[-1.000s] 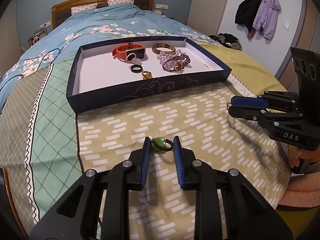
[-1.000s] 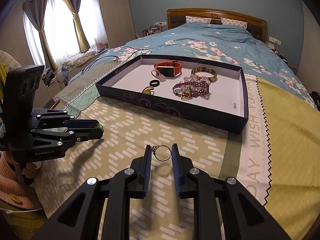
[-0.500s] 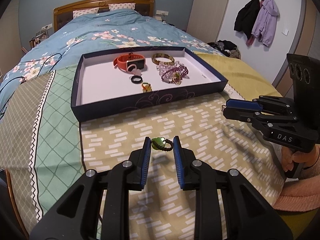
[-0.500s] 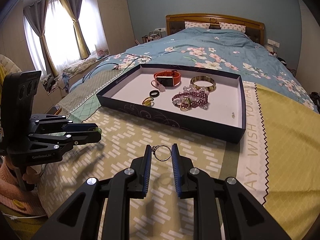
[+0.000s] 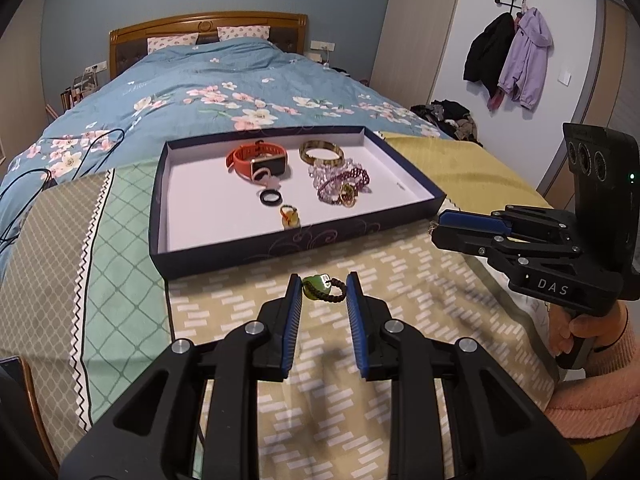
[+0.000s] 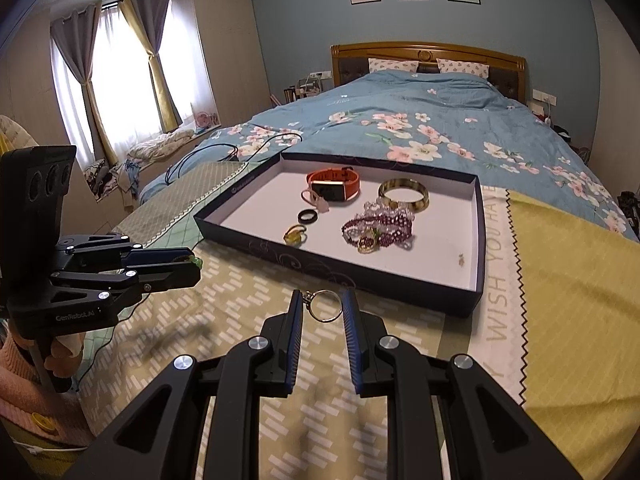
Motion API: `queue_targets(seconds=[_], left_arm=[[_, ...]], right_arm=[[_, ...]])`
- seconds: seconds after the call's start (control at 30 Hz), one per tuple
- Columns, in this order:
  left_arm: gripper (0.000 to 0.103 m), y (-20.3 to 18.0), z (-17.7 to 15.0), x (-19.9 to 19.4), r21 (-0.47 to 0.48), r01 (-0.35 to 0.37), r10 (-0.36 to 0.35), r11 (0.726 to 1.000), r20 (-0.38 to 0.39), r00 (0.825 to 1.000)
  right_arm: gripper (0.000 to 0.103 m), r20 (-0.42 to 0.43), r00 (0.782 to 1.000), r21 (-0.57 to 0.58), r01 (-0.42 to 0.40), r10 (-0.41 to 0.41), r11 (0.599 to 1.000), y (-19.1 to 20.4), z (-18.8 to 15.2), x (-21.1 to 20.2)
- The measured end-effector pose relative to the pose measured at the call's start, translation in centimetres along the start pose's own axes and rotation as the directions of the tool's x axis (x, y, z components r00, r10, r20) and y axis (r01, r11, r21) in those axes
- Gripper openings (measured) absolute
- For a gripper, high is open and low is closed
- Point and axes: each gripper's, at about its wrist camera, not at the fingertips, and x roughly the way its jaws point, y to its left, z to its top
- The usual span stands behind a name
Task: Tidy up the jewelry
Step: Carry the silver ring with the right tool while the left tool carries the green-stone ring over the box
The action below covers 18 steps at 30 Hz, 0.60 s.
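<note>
My left gripper [image 5: 323,293] is shut on a green-stone ring with a dark beaded band [image 5: 320,289], held above the bedspread in front of the dark blue tray [image 5: 240,254]. My right gripper [image 6: 322,307] is shut on a thin silver ring [image 6: 326,306], also held above the bed short of the tray [image 6: 320,266]. The tray holds an orange watch [image 5: 258,158], a gold bangle [image 5: 322,151], purple bead bracelets [image 5: 340,180], a black ring [image 5: 270,197] and a small gold ring [image 5: 289,213]. The right gripper also shows in the left wrist view [image 5: 436,232], and the left gripper in the right wrist view [image 6: 196,260].
The tray lies on a patterned cloth [image 5: 400,272] across a bed with a blue floral quilt [image 5: 220,92]. A black cable [image 5: 60,152] lies left of the tray. Coats [image 5: 508,56] hang on the right wall. The window with curtains [image 6: 120,80] is far left.
Both grippers have risen and tilted up with their rings still held; the tray now looks farther and lower in both views.
</note>
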Motion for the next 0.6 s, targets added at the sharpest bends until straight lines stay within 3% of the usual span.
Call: queue_targets(seconds=[0.6], left_arm=[[0.023,-0.1,2.2,-1.0,0.006,-0.010,0.010,1.000,0.063,0.998]], right_arm=[[0.018,0.057,0.998,-0.014,0.001,0.000,1.000,-0.2,2.5,0.1]])
